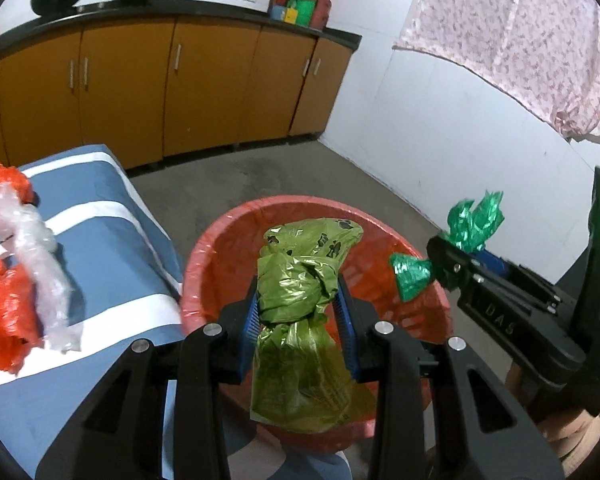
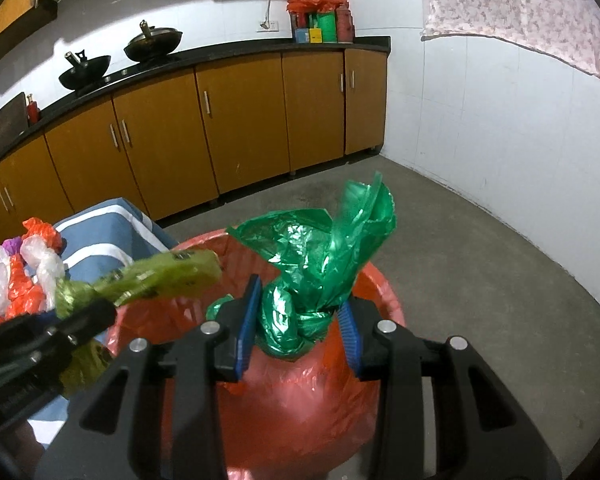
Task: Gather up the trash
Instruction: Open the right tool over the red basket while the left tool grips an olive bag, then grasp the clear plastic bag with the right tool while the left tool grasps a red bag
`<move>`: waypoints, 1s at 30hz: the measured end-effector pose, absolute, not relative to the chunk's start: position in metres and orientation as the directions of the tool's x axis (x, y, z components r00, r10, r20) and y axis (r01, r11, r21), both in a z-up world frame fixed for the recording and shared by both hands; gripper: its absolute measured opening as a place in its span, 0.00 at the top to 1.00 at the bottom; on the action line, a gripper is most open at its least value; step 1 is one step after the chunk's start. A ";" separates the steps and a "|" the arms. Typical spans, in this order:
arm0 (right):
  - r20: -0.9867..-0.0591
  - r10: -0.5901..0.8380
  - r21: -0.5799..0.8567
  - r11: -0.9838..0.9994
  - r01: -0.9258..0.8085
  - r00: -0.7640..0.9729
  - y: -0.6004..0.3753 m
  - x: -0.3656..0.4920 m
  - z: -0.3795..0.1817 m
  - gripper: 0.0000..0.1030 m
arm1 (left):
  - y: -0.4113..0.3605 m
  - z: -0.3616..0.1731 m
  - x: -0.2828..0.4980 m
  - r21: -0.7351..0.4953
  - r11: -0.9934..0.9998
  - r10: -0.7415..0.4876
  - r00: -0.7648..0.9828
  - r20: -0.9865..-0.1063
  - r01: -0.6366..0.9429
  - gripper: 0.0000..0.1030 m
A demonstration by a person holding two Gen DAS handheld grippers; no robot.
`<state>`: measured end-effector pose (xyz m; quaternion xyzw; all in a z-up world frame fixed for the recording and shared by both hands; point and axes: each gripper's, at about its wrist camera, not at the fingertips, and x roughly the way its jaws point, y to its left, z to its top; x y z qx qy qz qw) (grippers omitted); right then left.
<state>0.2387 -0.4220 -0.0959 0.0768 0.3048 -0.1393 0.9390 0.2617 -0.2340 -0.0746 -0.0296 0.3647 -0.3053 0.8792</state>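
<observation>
trash bags fill both our tongs: the left tongs (image 1: 298, 312) clench 1 olive bag (image 1: 300, 320), its long axis running up and down, and the right tongs (image 2: 298, 320) clench 1 green bag (image 2: 320, 264) at its knot. both hang directly above the 1 red bin (image 1: 204, 256), so the drop is straight down. on the striped table (image 1: 112, 240) to the left lie 1 clear bag (image 1: 36, 256) and some orange plastic (image 1: 0, 300).

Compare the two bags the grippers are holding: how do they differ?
The olive bag in the left gripper is yellowish green with dark printed marks; the emerald bag in the right gripper is plain, glossy, deeper green. The olive bag hangs longer below its knot. Both are knotted plastic, held above the red-lined bin.
</observation>
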 end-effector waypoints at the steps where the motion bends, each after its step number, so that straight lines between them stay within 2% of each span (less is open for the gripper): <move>1: -0.593 -0.213 0.062 0.949 0.308 0.777 -0.425 0.240 -0.096 0.61 | -0.236 -0.076 0.263 -0.273 0.811 -0.557 0.541 -0.629 0.518 0.65; 4: -0.587 -0.207 0.078 0.948 0.309 0.782 -0.431 0.240 -0.098 0.57 | -0.238 -0.082 0.267 -0.279 0.809 -0.557 0.524 -0.644 0.517 0.59; 6: -0.584 -0.196 0.099 0.946 0.309 0.788 -0.435 0.238 -0.098 0.51 | -0.236 -0.083 0.267 -0.274 0.815 -0.549 0.526 -0.650 0.511 0.48; 11: -0.579 -0.205 0.096 0.944 0.316 0.789 -0.435 0.229 -0.097 0.37 | -0.221 -0.082 0.265 -0.277 0.823 -0.539 0.531 -0.653 0.496 0.42; 14: -0.563 -0.204 0.090 0.948 0.305 0.801 -0.430 0.223 -0.093 0.28 | -0.208 -0.079 0.263 -0.279 0.838 -0.524 0.552 -0.649 0.469 0.30; 16: -0.557 -0.185 0.095 0.954 0.283 0.810 -0.424 0.218 -0.090 0.25 | -0.192 -0.073 0.258 -0.278 0.850 -0.512 0.580 -0.633 0.447 0.30; 19: -0.553 -0.152 0.107 0.962 0.251 0.819 -0.410 0.215 -0.086 0.24 | -0.166 -0.063 0.249 -0.241 0.883 -0.461 0.641 -0.614 0.404 0.28; 21: -0.554 -0.122 0.120 0.967 0.224 0.824 -0.398 0.214 -0.083 0.24 | -0.146 -0.056 0.240 -0.217 0.902 -0.425 0.683 -0.594 0.372 0.20; 24: -0.559 -0.063 0.136 0.977 0.166 0.827 -0.369 0.218 -0.080 0.24 | -0.108 -0.048 0.225 -0.202 0.931 -0.365 0.748 -0.554 0.305 0.17; 30: -0.573 0.060 0.139 0.990 0.025 0.818 -0.295 0.238 -0.080 0.25 | -0.018 -0.047 0.208 -0.175 0.980 -0.177 0.799 -0.575 0.091 0.04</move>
